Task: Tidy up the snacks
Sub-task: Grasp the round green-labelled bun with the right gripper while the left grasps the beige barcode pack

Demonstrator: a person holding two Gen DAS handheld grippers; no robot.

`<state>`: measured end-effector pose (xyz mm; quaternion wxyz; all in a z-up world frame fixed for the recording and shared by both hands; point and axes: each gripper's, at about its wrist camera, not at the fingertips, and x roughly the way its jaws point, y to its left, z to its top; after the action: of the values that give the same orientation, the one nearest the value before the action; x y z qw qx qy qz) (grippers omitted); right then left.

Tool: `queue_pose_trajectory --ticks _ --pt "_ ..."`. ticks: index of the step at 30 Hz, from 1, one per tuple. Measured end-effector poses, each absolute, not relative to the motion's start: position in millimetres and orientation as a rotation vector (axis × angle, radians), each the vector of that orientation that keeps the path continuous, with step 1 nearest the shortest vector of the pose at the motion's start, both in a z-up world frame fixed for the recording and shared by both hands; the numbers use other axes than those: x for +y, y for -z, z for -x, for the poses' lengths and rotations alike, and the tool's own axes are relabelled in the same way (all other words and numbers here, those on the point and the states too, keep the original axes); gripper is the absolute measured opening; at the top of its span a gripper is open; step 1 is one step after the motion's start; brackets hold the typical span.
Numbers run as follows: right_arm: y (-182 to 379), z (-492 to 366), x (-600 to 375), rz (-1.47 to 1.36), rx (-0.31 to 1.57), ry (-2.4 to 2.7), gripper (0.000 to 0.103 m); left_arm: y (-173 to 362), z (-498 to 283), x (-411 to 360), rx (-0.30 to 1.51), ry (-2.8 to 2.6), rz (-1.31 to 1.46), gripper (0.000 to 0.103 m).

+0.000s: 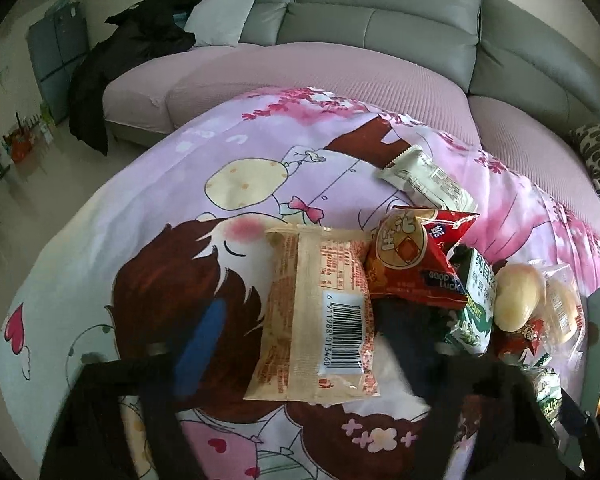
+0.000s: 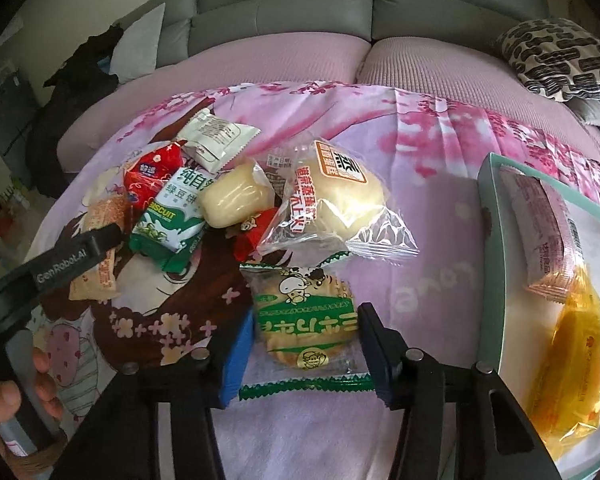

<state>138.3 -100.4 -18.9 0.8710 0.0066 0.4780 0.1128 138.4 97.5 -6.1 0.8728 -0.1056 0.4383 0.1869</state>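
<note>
A beige barcode packet [image 1: 316,312] lies flat on the cartoon blanket between the fingers of my left gripper [image 1: 300,344]. The blue left pad [image 1: 198,344] stands clear of the packet and the blurred right finger is at its edge, so the gripper is open. My right gripper [image 2: 306,354] has its pads against both sides of a green cookie packet [image 2: 304,320] that lies on the blanket. A pile holds a red packet [image 2: 152,178], a green-white biscuit pack [image 2: 172,216], a pale cake [image 2: 236,196] and a bagged bun [image 2: 340,196].
A pale green tray [image 2: 488,240] at the right holds a pink packet [image 2: 548,232] and a yellow packet [image 2: 576,364]. A white packet [image 1: 428,180] lies behind the pile. A hand [image 2: 40,376] holds the left gripper. A grey sofa [image 1: 380,28] stands behind.
</note>
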Motion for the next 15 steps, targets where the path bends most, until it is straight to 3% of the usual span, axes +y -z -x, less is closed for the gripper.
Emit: queue_pose_trajectory --ticks 2,10,15 --pt "18.1 -138.5 -102.0 -0.024 1.0 -0.239 0.053 8.5 -138.8 97.6 0.93 -0.365 0.238 0.059" --pt "13.1 -135.8 -105.4 -0.034 0.995 -0.243 0.053 9.1 -133.6 104.0 0.926 -0.341 0.327 0.05" --pt "10.8 -134.5 -103.8 -0.027 0.99 -0.251 0.053 9.7 -131.9 107.0 0.931 -0.343 0.353 0.038"
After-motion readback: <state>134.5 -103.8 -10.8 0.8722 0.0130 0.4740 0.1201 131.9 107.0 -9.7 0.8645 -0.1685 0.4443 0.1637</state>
